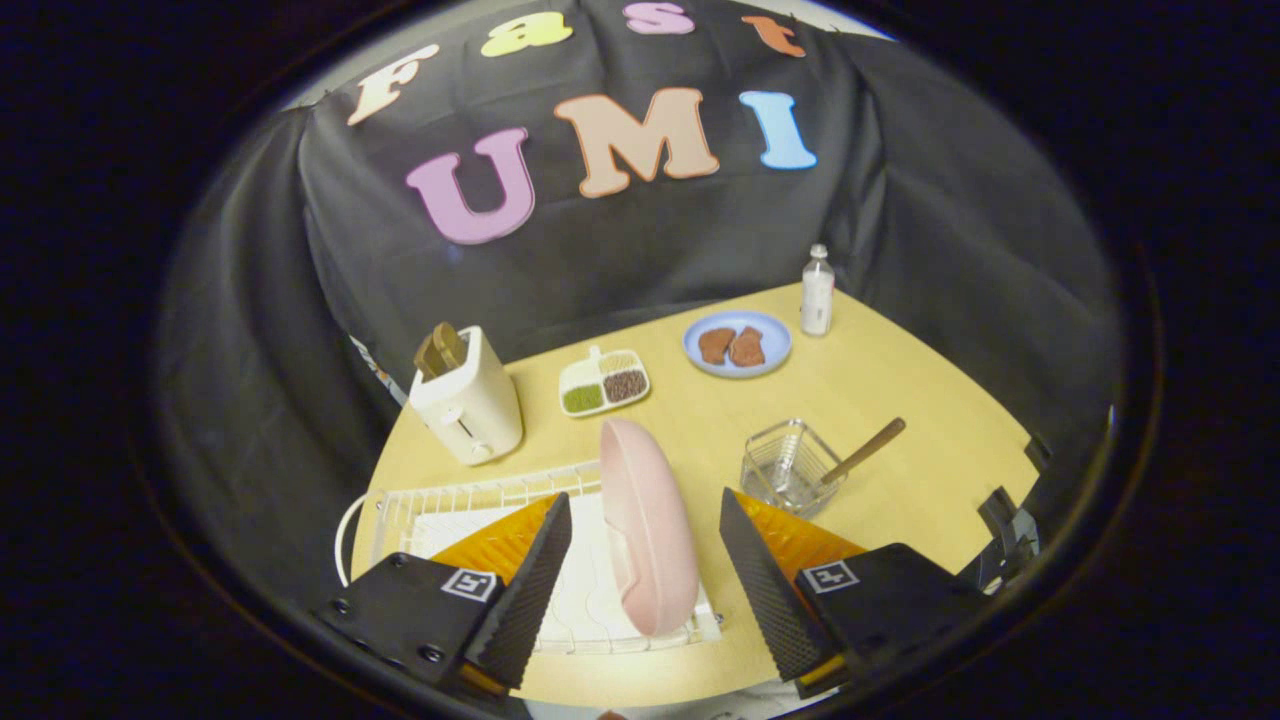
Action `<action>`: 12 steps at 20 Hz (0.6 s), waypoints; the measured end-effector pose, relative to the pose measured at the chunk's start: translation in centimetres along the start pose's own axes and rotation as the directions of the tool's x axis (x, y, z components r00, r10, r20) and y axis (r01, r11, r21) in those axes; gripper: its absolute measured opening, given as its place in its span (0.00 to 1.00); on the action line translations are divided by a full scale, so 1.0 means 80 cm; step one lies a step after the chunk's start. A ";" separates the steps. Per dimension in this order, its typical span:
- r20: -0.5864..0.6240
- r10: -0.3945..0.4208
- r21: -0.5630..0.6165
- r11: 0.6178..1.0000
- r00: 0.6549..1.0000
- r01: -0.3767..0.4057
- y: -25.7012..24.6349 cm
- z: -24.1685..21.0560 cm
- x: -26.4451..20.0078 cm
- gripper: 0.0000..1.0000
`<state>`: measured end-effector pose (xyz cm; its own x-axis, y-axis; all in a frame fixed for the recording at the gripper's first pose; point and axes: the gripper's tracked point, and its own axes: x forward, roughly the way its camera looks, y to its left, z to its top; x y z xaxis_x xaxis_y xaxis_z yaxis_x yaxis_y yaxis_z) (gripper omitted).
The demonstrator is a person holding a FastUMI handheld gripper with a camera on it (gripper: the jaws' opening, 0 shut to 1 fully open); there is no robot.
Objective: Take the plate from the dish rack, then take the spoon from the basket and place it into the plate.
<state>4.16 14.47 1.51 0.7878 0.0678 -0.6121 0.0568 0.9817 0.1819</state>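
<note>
A pink plate (648, 525) stands on edge in the white wire dish rack (470, 497), between my two fingers. My gripper (645, 515) is open, its fingers on either side of the plate with gaps left and right, neither pressing on it. Beyond the right finger sits a clear wire basket (788, 467) with a spoon (862, 452) in it, the brown handle leaning out to the right.
On the wooden table (900, 400) beyond the rack stand a cream toaster (466, 398) with toast in it, a small divided dish (603, 383) of grains, a blue plate (737, 343) with brown pieces and a white bottle (817, 291).
</note>
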 end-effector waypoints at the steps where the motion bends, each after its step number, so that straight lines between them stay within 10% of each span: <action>1: -0.020 -0.013 -0.014 1.000 1.000 0.012 0.000 -0.008 0.009 0.90; 12: -0.080 -0.046 0.014 0.999 0.996 0.047 0.017 -0.038 0.029 0.47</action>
<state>4.15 16.49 -2.01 0.7326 0.0365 -0.6797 0.1028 0.9812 0.1636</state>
